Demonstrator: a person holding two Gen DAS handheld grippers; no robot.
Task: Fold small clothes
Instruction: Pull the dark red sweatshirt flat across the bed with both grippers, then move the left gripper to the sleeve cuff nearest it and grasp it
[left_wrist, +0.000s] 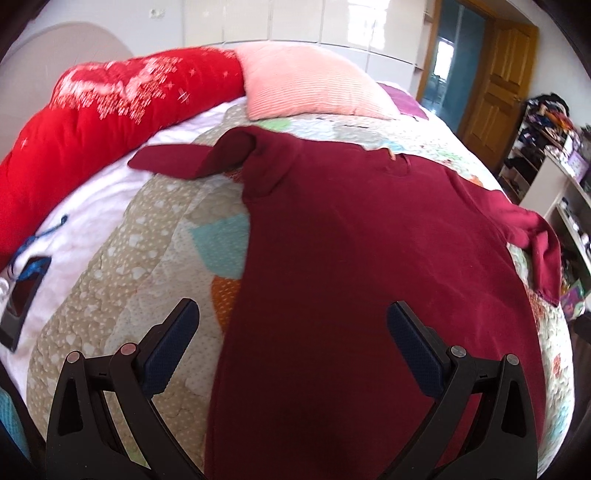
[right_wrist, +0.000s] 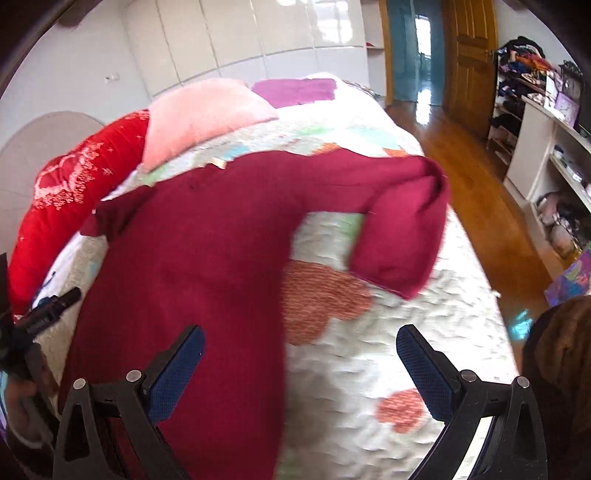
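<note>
A dark red long-sleeved top (left_wrist: 362, 240) lies spread flat on the patchwork quilt (left_wrist: 155, 236), collar at the far end. Its left sleeve (left_wrist: 177, 162) stretches out over the white sheet; its right sleeve (right_wrist: 402, 236) is bent back toward me. My left gripper (left_wrist: 291, 317) is open and empty, hovering over the top's near left edge. My right gripper (right_wrist: 299, 343) is open and empty, above the top's right edge (right_wrist: 207, 258) and the quilt (right_wrist: 406, 332). The left gripper's tip (right_wrist: 55, 302) shows at the left of the right wrist view.
A red duvet (left_wrist: 92, 122) and a pink pillow (left_wrist: 310, 85) lie at the head of the bed. A phone (left_wrist: 22, 299) lies on the white sheet at left. Shelves (right_wrist: 546, 147) and a wooden floor (right_wrist: 480, 192) are to the right.
</note>
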